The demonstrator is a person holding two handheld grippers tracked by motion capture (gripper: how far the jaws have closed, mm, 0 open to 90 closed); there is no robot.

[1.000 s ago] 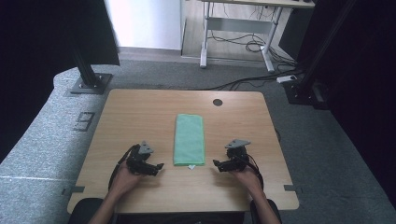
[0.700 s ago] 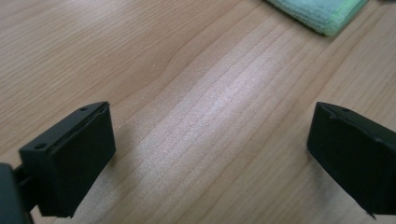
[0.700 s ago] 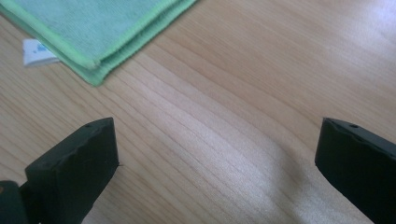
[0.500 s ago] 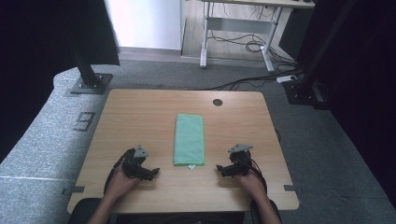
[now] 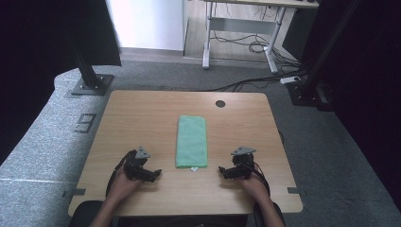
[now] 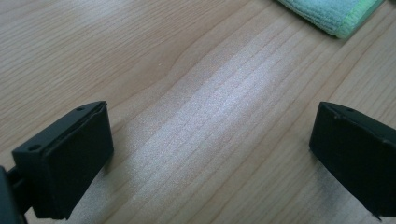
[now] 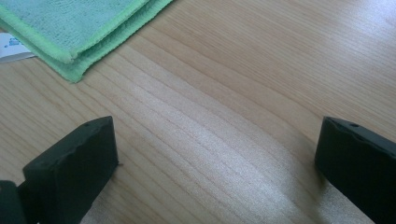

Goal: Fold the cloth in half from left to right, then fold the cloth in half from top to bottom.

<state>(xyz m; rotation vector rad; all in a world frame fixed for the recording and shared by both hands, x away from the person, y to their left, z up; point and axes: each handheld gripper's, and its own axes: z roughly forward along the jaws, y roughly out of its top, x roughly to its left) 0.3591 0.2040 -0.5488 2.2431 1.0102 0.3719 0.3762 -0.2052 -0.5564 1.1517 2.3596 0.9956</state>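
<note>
We have a folded green towel (image 5: 191, 141) lying flat in the middle of the wooden desk (image 5: 142, 118), its long axis running away from us toward the round cable hole (image 5: 220, 103). The left gripper (image 5: 153, 174) rests just left of the towel's near end, the right gripper (image 5: 222, 171) just right of it, both about equally near, and each points inward at the cloth. Both sets of jaws are spread wide and released, nothing between them but bare woodgrain. The towel is soft, looped microfibre with a stitched, paler edge (image 7: 100, 35), doubled in layers; a small white tag (image 5: 193, 169) pokes out at its near edge
</note>
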